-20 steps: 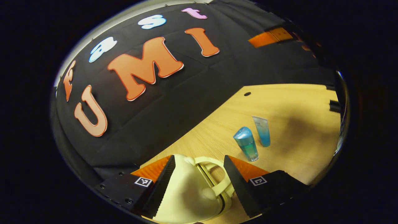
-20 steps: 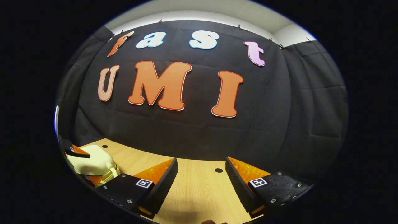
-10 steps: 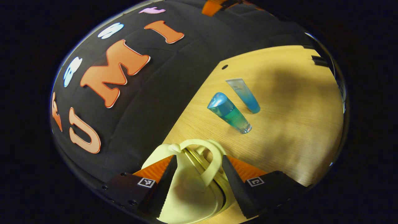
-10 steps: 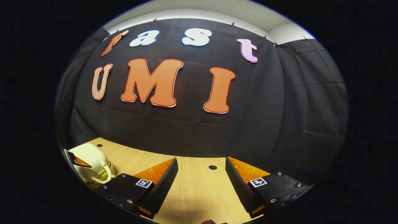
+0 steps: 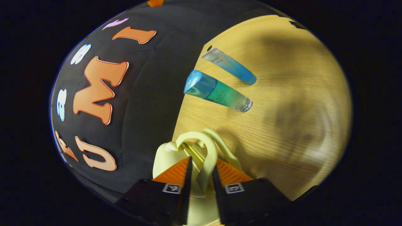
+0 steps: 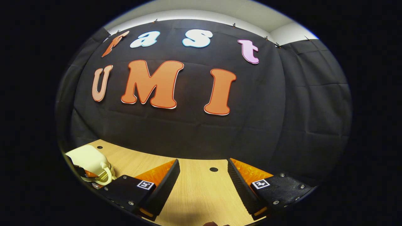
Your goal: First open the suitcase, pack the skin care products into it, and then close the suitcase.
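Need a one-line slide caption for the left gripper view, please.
Left gripper pinches the cream suitcase's handle; two blue skin care tubes lie on the wooden table.

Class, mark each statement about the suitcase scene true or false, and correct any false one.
1. The left gripper is closed on the suitcase handle. True.
2. The right gripper holds a tube. False: its fingers are spread apart over bare table, holding nothing.
3. Two skin care products, a blue tube and a teal bottle, are on the table outside the cream suitcase. True.
4. The teal bottle is already packed in the suitcase. False: it is on the wooden table beside the blue tube.
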A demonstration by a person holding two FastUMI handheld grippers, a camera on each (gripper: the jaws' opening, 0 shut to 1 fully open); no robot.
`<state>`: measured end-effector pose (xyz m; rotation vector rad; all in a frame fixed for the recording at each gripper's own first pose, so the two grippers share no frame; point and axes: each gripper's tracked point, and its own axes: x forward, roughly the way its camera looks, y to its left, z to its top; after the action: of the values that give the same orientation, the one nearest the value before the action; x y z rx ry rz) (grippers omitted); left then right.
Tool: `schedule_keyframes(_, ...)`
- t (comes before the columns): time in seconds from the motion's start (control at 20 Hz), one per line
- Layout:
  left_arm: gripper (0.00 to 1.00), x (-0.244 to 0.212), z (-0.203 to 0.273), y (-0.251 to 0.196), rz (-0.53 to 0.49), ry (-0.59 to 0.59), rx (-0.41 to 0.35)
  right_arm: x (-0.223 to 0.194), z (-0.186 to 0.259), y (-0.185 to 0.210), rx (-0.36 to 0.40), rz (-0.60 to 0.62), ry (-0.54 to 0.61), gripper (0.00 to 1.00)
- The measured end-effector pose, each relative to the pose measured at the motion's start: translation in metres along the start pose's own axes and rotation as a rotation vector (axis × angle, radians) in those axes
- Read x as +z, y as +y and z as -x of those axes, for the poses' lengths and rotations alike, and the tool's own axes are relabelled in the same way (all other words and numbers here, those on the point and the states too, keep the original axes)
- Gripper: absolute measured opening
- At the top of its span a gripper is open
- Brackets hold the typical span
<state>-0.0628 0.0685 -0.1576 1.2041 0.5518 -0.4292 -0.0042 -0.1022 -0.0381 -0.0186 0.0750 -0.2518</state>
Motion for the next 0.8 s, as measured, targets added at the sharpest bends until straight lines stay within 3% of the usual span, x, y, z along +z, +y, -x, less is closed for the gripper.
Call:
schedule_keyframes(0.1, 0.11, 0.002, -0.013, 0.004, -0.015, 0.003, 0.029, 0.002, 0.001, -0.002, -0.002, -0.001, -0.005, 0.97)
schedule_keyframes(0.15, 0.07, 0.002, -0.004, 0.004, 0.013, 0.008, 0.01, 0.002, 0.001, -0.003, -0.002, -0.001, -0.006, 0.97)
schedule_keyframes(0.25, 0.07, 0.004, 0.01, 0.014, 0.086, -0.003, -0.001, 0.003, 0.001, -0.004, -0.005, -0.002, -0.008, 0.97)
schedule_keyframes(0.4, 0.07, 0.005, 0.022, 0.048, 0.175, -0.021, 0.041, 0.003, -0.001, 0.0, -0.002, -0.005, -0.008, 0.97)
schedule_keyframes(0.8, 0.07, -0.02, 0.048, 0.132, 0.559, -0.028, 0.142, 0.009, -0.001, 0.041, 0.075, 0.01, -0.008, 0.97)
